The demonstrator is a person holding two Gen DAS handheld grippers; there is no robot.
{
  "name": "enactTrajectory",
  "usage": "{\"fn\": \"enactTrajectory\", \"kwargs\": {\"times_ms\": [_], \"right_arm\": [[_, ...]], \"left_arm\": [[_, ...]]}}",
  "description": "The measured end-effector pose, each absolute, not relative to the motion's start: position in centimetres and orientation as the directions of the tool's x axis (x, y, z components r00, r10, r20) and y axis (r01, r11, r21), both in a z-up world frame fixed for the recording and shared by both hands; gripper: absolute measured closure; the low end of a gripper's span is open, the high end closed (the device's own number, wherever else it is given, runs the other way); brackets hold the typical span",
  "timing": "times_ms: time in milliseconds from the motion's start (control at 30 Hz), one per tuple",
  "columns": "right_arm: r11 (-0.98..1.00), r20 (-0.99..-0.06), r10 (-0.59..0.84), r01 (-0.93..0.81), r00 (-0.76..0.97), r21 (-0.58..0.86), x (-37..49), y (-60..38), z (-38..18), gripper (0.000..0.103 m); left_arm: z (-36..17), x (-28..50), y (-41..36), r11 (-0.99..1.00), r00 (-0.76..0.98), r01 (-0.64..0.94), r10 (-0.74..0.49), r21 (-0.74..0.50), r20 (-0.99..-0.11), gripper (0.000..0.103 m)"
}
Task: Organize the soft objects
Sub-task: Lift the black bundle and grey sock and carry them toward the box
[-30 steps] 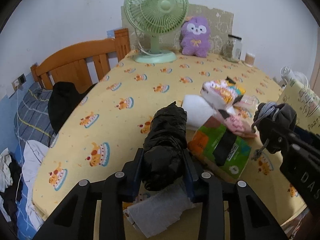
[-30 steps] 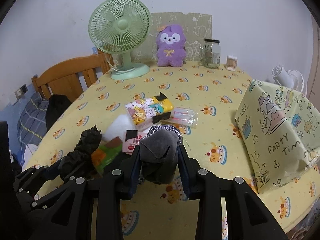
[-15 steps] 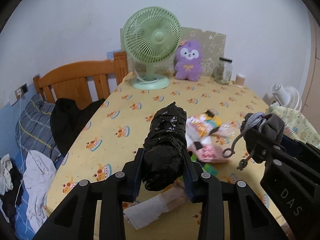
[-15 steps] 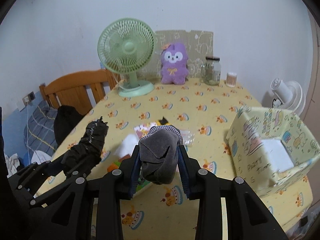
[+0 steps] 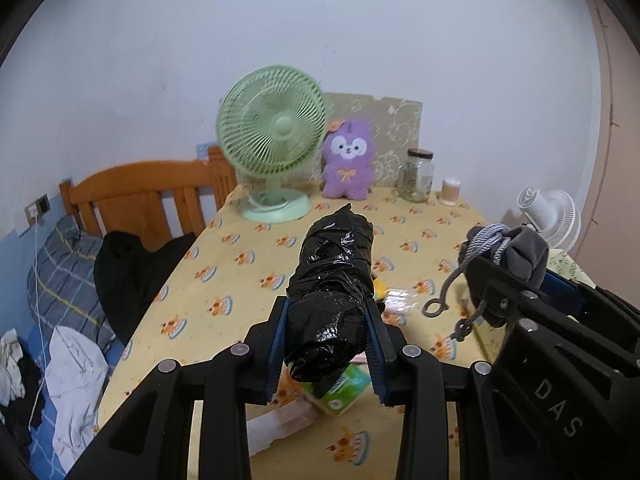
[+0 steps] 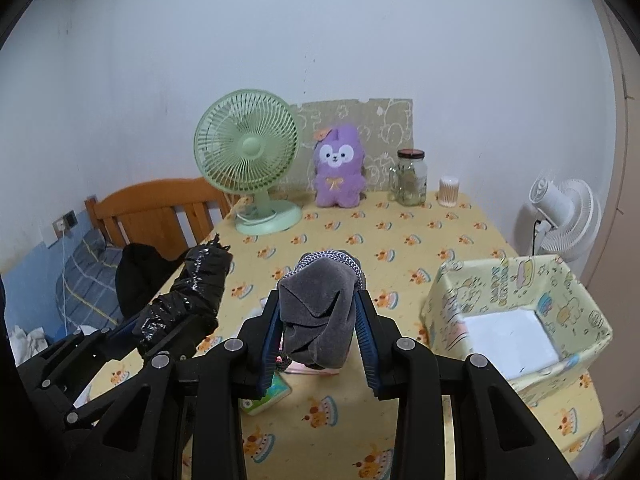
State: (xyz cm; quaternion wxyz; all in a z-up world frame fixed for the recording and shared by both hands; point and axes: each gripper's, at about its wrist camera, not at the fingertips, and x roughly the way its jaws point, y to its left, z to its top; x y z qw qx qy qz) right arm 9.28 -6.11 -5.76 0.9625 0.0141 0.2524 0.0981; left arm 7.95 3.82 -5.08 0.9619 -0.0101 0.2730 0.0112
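Observation:
My left gripper [image 5: 328,344] is shut on a black plastic-wrapped roll [image 5: 332,284] and holds it high above the table; the roll also shows in the right wrist view [image 6: 188,300]. My right gripper [image 6: 318,344] is shut on a grey drawstring pouch [image 6: 320,312], also held high; the pouch shows in the left wrist view [image 5: 516,256] with its cord hanging. A patterned open box [image 6: 560,288] with a white bottom stands at the table's right. A green packet [image 5: 340,390] and other soft packets lie on the table under the grippers.
A green desk fan [image 6: 250,160], a purple plush [image 6: 338,172], a glass jar [image 6: 410,182] and a small cup [image 6: 448,196] stand at the table's far edge. A wooden headboard [image 5: 152,196] and a bed with clothes lie left. A white fan [image 6: 560,216] stands right.
Both grippers have risen well above the table with their loads still held. The box's open inside has come into the right wrist view.

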Motion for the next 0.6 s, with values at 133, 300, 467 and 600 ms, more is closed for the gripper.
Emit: {"fn": "enactTrajectory", "kwargs": {"times_ms": [133,300,467,600], "right_arm": [[0.982,-0.474,0.189,-0.17,0.86,0.082,9.2,-7.5,-5.0,0.065],[0.985,-0.461,0.171,-0.149,0.871,0.084,9.4,-9.3,-4.3,0.064],[0.988,-0.454,0.153,-0.128,0.878,0.086,10.0,-11.4,-3.7,0.064],[0.989,-0.454,0.147,-0.119,0.879,0.091,10.7,-12.9,-3.6,0.064]], "left_arm": [[-4.5,8.1,2.6,1.0,0.856,-0.011,0.006,-0.007,-0.516,0.067],[-4.0,8.8,0.5,1.0,0.859,0.012,-0.016,-0.012,-0.512,0.067],[-3.6,9.5,-1.6,0.999,0.86,0.033,-0.035,-0.014,-0.508,0.067],[-3.4,10.2,-3.2,0.999,0.861,0.043,-0.04,-0.004,-0.507,0.067]]}}
